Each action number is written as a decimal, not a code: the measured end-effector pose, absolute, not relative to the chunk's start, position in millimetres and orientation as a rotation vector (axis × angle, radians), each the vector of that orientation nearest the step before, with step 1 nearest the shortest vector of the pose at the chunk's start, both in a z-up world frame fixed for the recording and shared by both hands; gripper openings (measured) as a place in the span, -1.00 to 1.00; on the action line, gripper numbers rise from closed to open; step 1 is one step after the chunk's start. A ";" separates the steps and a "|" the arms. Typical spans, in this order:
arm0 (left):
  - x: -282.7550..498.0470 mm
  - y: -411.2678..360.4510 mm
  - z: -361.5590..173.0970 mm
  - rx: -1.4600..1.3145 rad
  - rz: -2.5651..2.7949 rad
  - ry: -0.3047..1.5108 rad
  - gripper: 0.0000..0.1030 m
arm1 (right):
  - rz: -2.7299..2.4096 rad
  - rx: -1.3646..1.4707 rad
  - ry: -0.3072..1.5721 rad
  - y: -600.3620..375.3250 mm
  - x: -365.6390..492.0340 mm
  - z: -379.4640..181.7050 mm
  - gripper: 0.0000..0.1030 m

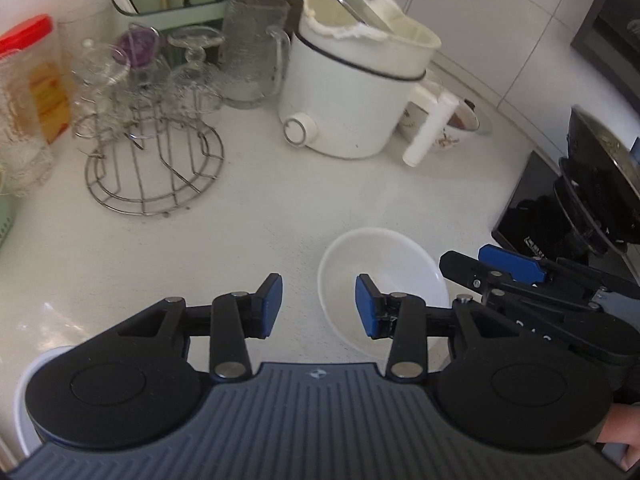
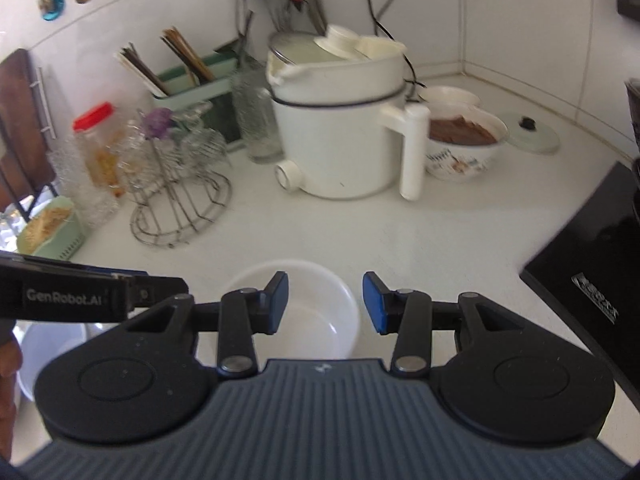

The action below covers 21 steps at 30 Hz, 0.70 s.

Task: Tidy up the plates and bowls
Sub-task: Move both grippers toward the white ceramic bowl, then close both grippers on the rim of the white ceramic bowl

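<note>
A white bowl stands upright on the white counter, and both grippers hover at it. My left gripper is open; the bowl's left rim shows in the gap between its blue pads, which do not press on it. My right gripper is open too, over the same bowl, whose right rim lies just inside the right pad. The right gripper's fingers reach in beyond the bowl's right side. A second white dish sits low at the left, mostly hidden.
Behind the bowl stand a white electric pot with a side handle, a wire glass rack, a glass jug and a chopstick holder. A flowered bowl and a glass lid sit at the back right. A black cooktop lies to the right.
</note>
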<state>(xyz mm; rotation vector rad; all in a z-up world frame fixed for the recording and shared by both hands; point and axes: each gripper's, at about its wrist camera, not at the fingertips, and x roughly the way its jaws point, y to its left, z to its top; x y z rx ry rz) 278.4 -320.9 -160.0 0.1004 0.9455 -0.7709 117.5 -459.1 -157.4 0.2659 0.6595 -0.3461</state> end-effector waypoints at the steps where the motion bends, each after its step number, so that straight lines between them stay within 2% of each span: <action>1: 279.4 -323.0 -162.7 0.098 -0.775 0.957 -0.11 | -0.352 0.275 0.663 -460.8 117.5 -160.5 -0.14; 16: 286.0 -341.0 -193.5 0.088 -0.775 1.073 -0.04 | -0.405 0.438 0.736 -484.9 121.2 -198.1 -0.15; 20: 287.3 -343.6 -195.2 0.111 -0.777 1.072 -0.13 | -0.387 0.457 0.748 -483.4 123.7 -198.8 -0.16; 21: 288.1 -344.2 -195.5 0.112 -0.776 1.075 -0.21 | -0.382 0.466 0.750 -483.4 124.1 -199.6 -0.16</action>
